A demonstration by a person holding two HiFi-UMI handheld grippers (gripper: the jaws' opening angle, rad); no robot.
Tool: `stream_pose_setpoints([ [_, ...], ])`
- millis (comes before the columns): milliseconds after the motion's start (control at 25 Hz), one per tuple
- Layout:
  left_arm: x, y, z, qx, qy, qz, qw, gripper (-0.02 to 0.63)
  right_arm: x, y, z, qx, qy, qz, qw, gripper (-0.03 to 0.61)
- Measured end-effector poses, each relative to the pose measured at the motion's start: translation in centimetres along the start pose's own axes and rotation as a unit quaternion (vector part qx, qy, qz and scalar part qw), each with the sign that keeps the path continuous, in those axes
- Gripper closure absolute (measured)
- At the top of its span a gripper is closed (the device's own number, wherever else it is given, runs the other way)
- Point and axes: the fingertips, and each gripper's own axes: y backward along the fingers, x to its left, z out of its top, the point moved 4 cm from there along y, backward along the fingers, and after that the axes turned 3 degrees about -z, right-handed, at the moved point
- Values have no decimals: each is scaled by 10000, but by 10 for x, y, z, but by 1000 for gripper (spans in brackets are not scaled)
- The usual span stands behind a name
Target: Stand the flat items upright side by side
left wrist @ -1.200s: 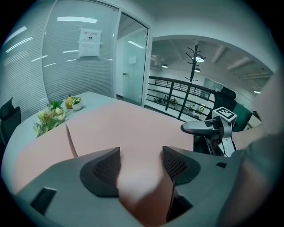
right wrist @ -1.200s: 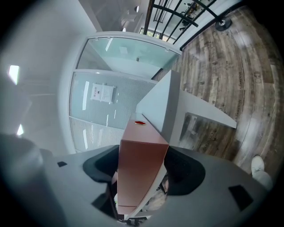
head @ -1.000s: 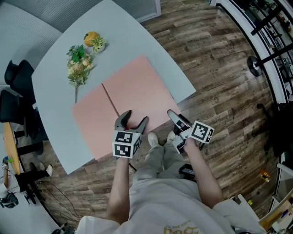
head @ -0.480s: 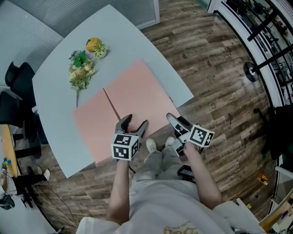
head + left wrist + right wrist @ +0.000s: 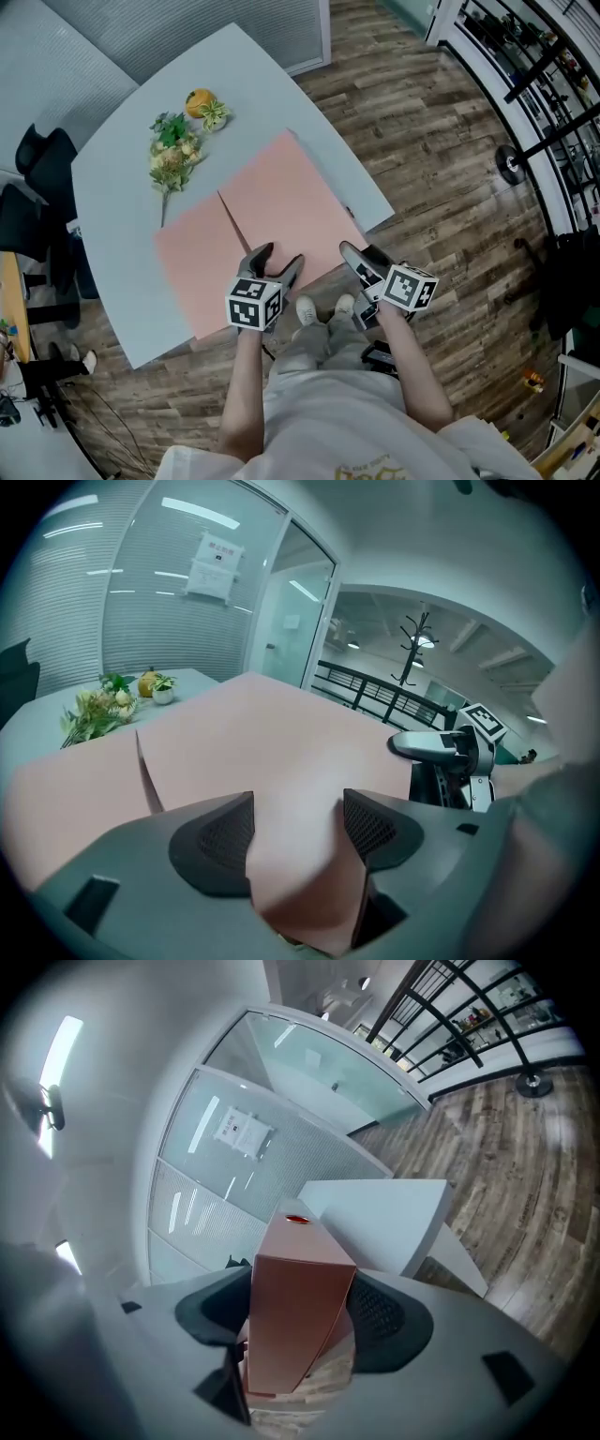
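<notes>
Two grippers: your left gripper (image 5: 284,252) and right gripper (image 5: 356,249) both sit at the nearest edge of one pink sheet (image 5: 281,202).
Left gripper state: its jaws are narrowed onto that sheet, and pink material fills the gap from pad to pad (image 5: 295,832).
Right gripper state: its jaws are clamped on the same sheet (image 5: 300,1279), at the corner nearest that tool.
Task items: the gripped sheet stretches ahead of both tools; a second pink sheet (image 5: 197,253) lies to the left of your left gripper, edge to edge with the first.
Surface: both sheets lie on the pale table (image 5: 122,187).
Far ahead: flowers (image 5: 173,150) and an orange fruit (image 5: 199,101) lie well beyond the second sheet.
Hard to make out: your marker cubes cover both grip points from above. In the right gripper view the sheet looks like a block, with a small red mark at its far end that you cannot identify. Whether the gripped edge has left the table cannot be told.
Since a second ago: both tools stay at the same edge with the same jaw spacing, and the sheets are still flat.
</notes>
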Motion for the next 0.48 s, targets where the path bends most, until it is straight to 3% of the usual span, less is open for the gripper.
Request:
stream_pose_setpoints([
  [480,0,-1,9,-119,278,-136,9995,314,25,1,19,54,780,-83,9969,252],
])
